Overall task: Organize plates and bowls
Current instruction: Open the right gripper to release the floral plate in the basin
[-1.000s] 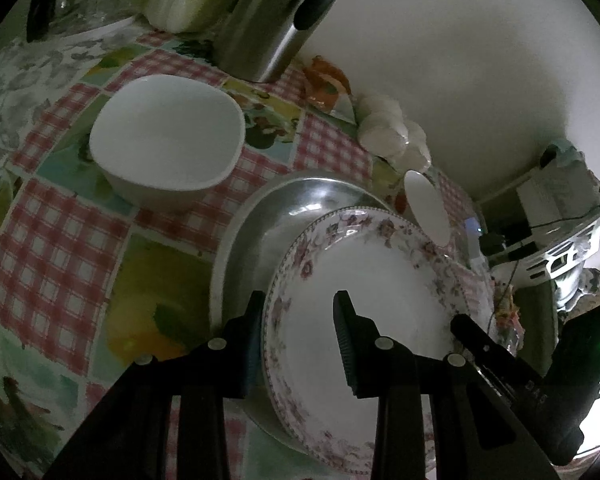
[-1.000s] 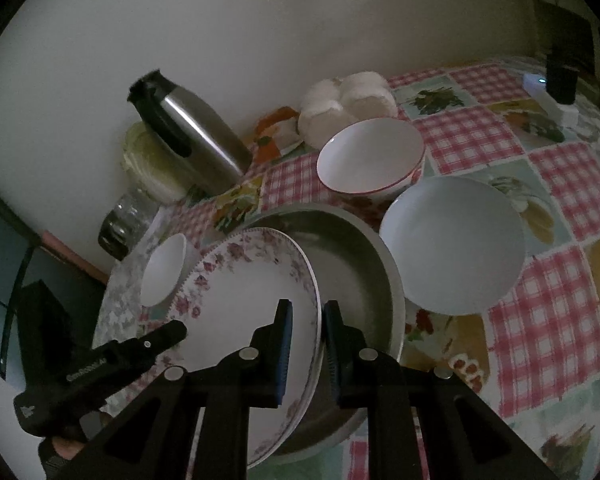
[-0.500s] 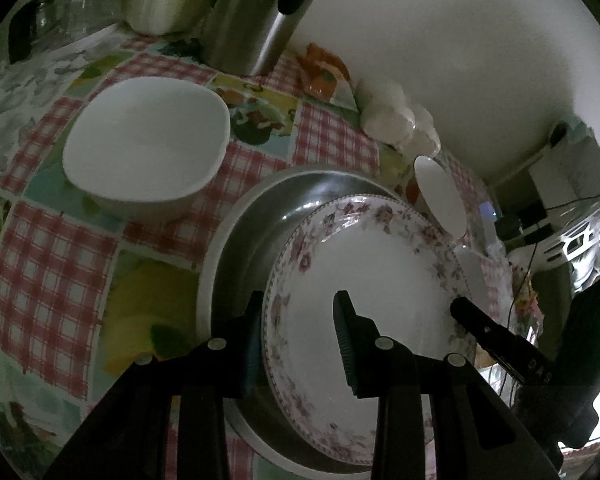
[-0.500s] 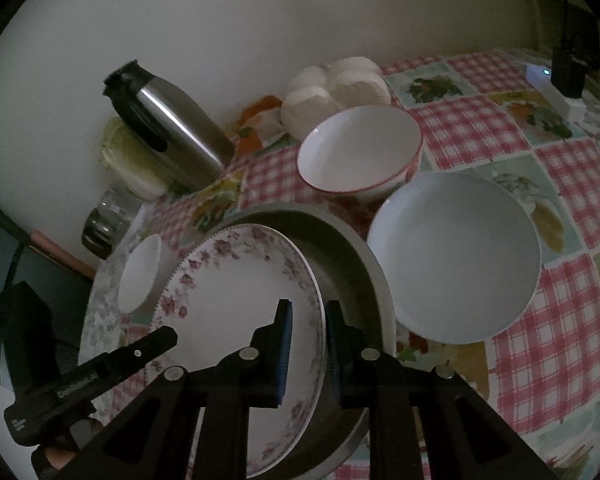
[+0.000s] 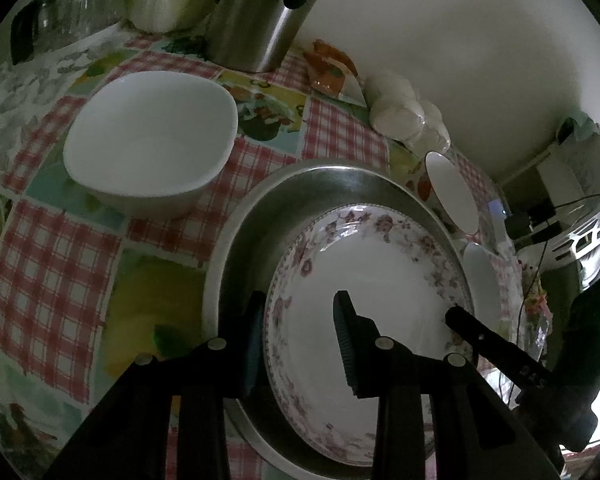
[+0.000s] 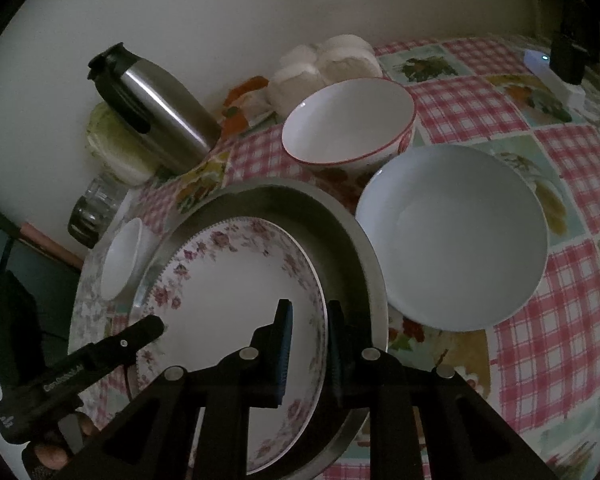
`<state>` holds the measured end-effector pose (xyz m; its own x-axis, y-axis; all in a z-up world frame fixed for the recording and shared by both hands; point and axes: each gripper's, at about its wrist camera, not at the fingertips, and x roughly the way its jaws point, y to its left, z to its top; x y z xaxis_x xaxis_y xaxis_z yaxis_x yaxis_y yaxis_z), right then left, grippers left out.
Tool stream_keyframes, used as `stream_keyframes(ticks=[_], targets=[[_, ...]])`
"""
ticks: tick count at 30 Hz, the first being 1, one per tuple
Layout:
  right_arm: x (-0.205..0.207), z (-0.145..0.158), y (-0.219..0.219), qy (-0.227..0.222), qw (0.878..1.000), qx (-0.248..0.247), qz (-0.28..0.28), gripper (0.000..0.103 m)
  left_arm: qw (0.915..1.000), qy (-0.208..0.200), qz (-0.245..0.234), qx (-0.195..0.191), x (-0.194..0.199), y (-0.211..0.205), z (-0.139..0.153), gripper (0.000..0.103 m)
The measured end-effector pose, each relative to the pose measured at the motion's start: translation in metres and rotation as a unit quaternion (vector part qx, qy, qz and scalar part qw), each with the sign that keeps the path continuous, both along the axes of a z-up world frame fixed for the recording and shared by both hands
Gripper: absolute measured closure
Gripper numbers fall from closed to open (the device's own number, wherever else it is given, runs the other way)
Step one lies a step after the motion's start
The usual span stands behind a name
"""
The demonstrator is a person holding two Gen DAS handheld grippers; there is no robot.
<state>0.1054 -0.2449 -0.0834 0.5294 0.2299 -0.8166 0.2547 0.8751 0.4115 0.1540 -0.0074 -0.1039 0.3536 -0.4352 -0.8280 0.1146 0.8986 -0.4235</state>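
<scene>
We find the floral plate (image 5: 364,280) sitting inside the metal basin (image 5: 260,216), tilted, w/ its far rim against the basin wall. The left gripper (image 5: 298,336) straddles the plate's near-left rim, one finger outside, one over the plate face; its jaws stand wide and we see a clear gap on the inner side, so it is released, not clamping. In the right wrist view the right gripper (image 6: 306,344) has the plate's (image 6: 240,300) right rim between narrowly spaced fingers; whether the pads press the rim we cannot tell. The basin (image 6: 340,240) rests on the surface (image 6: 540,352), covered w/ a checked, fruit-print cloth.

Other items noted: a white squarish bowl (image 5: 148,136) left of the basin, apart from it; a large pale bowl (image 6: 452,236) just beside the basin's right side; a red-rimmed bowl (image 6: 348,120) behind that, near the wall. A steel thermos (image 6: 156,108) stands at the back, w/ a cabbage (image 6: 116,148) and glass jar (image 6: 92,208) next to it. White wrapped buns (image 6: 324,60) lie by the wall. A small white charger (image 6: 556,80) sits at the far right.
</scene>
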Motion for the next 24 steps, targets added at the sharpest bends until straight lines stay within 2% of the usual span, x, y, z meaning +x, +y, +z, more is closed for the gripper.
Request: stream_keyframes(ticks=[19,21,24], targets=[[0.001,-0.001,0.005,0.002,1.0,-0.021,0.01,0.083,0.9998,-0.01,-0.004,0.019,0.001,-0.001,0.004,0.066],[0.001,0.001,0.004,-0.001,1.0,-0.024,0.006,0.083,0.9995,-0.024,0.0,0.02,0.0,0.0,0.009,0.061],[-0.003,0.009,0.0,-0.018,0.999,-0.027,-0.002,0.076,0.9991,-0.04,0.01,0.004,-0.001,0.006,0.018,0.059]])
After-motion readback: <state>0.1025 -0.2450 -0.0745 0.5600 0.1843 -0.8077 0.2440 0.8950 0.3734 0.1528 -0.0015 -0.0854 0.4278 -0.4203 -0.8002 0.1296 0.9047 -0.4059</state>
